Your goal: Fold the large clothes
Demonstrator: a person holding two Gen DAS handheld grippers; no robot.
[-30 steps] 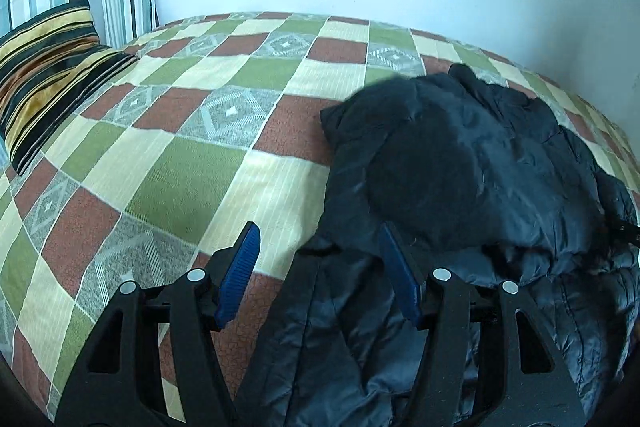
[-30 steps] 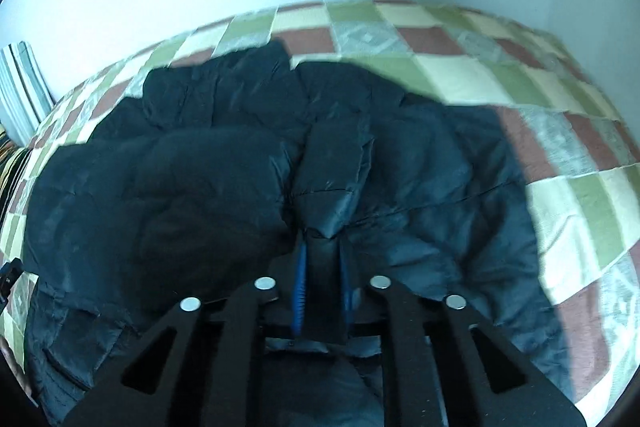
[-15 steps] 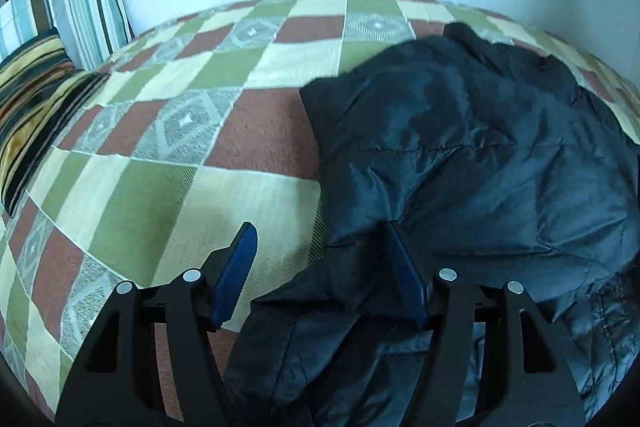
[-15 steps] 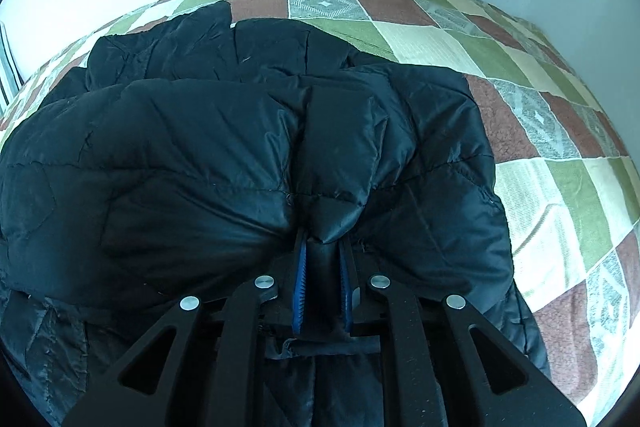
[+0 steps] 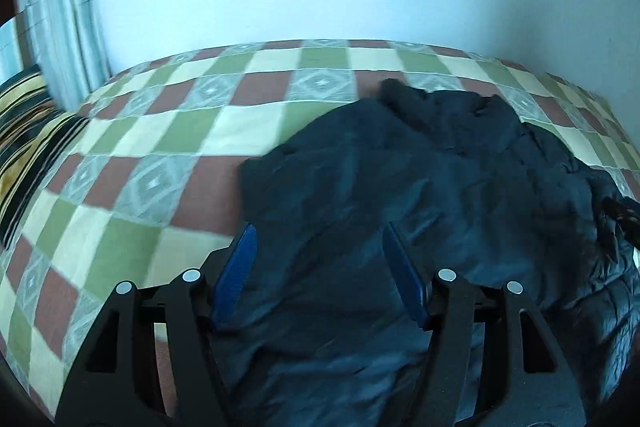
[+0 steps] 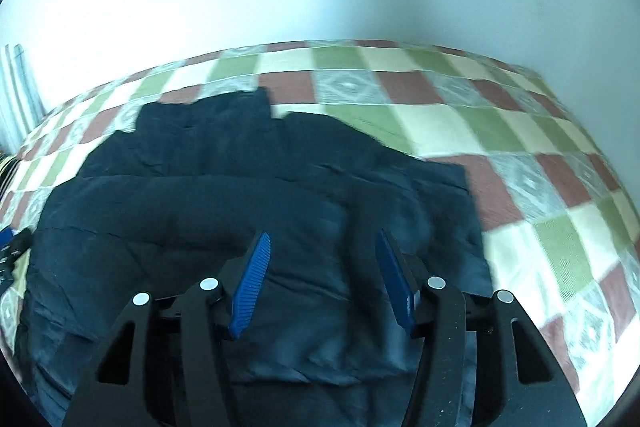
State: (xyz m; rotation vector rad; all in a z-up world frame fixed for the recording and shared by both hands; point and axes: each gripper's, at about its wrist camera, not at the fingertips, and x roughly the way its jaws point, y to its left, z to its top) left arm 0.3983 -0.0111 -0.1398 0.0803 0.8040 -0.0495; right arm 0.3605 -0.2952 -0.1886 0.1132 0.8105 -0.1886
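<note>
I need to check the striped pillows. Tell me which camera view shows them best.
The left wrist view: the yellow-and-black striped pillow and the pale striped pillow behind it both show at the bed's left end. The right wrist view catches only slivers at its left edge.

Each gripper is built from black, matte linkage arms with triangular cut-outs, joined by round silver pivot screws, four of which are seen in each wrist view. The left gripper [image 5: 316,247] is fitted with two blue pads [image 5: 236,275], narrow and elongated. On the right gripper [image 6: 322,255] the blue pads [image 6: 252,287] are finely ribbed across their inner faces.
</note>
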